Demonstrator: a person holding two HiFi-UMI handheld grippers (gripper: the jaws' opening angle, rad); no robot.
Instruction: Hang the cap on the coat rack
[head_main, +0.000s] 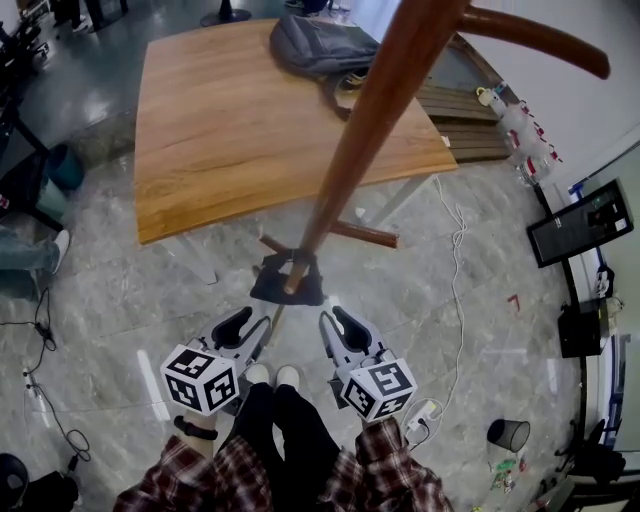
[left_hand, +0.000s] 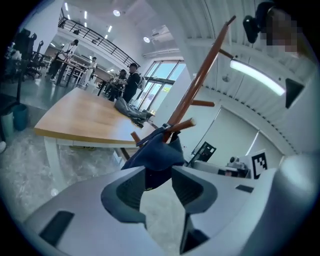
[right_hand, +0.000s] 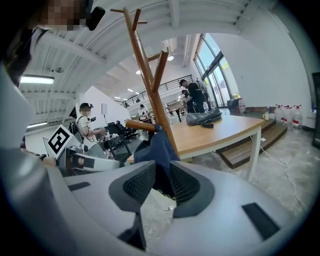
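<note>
A dark blue cap (head_main: 272, 287) hangs on a low peg (left_hand: 181, 125) of the brown wooden coat rack (head_main: 372, 120), close to its pole. In the head view my left gripper (head_main: 254, 326) and right gripper (head_main: 337, 322) sit side by side just below the cap, apart from it. The left gripper view shows the cap (left_hand: 156, 154) beyond my open left gripper (left_hand: 159, 183), and no pad touches it. In the right gripper view the cap (right_hand: 158, 146) hangs past my open right gripper (right_hand: 156, 183).
A wooden table (head_main: 230, 130) stands behind the rack with a grey backpack (head_main: 320, 45) on it. Wooden steps (head_main: 462, 122) and bottles (head_main: 522, 132) are at the right. A white cable (head_main: 456, 250) runs over the floor, and a black cup (head_main: 508, 435) stands near my right.
</note>
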